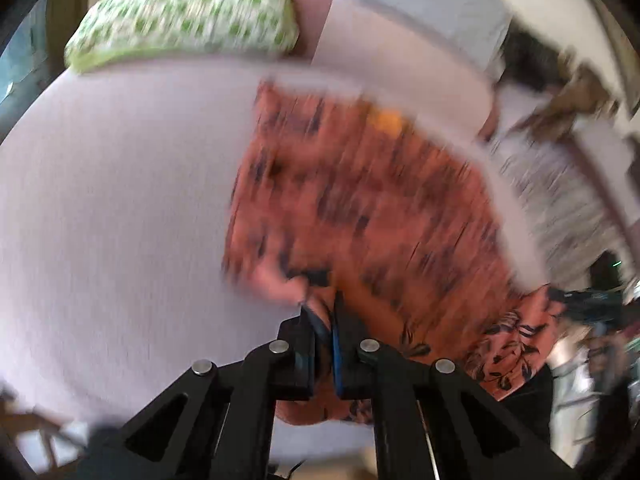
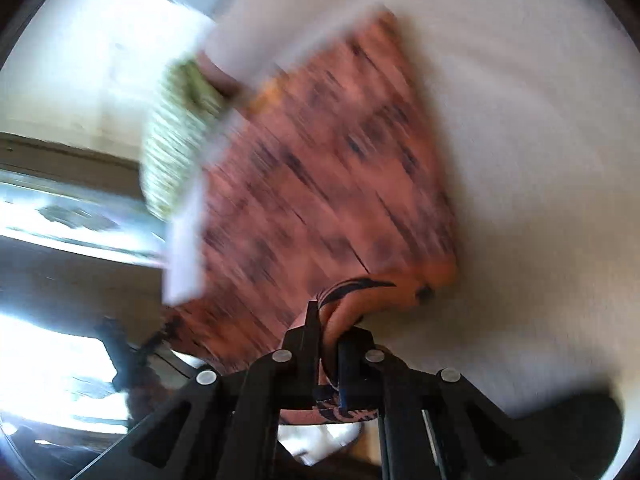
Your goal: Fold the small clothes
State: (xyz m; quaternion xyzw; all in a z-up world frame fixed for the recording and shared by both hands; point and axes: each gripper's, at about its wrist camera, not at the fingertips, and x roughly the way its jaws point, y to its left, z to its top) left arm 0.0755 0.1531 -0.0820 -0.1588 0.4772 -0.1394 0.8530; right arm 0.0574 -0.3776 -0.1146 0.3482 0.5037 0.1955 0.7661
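Observation:
An orange garment with a dark leaf print (image 1: 368,208) lies spread on a white cloth-covered surface (image 1: 112,208), blurred by motion. My left gripper (image 1: 322,320) is shut on the garment's near edge. In the right wrist view the same garment (image 2: 320,176) fills the middle, and my right gripper (image 2: 326,332) is shut on its near corner, with the fabric bunched between the jaws. The other gripper shows dimly at the right edge of the left wrist view (image 1: 592,308).
A folded green-and-white patterned cloth (image 1: 188,12) lies at the far left of the surface; it also shows in the right wrist view (image 2: 176,140). The surface's edge (image 1: 508,184) runs along the garment's right side, with a striped item (image 1: 560,192) beyond it.

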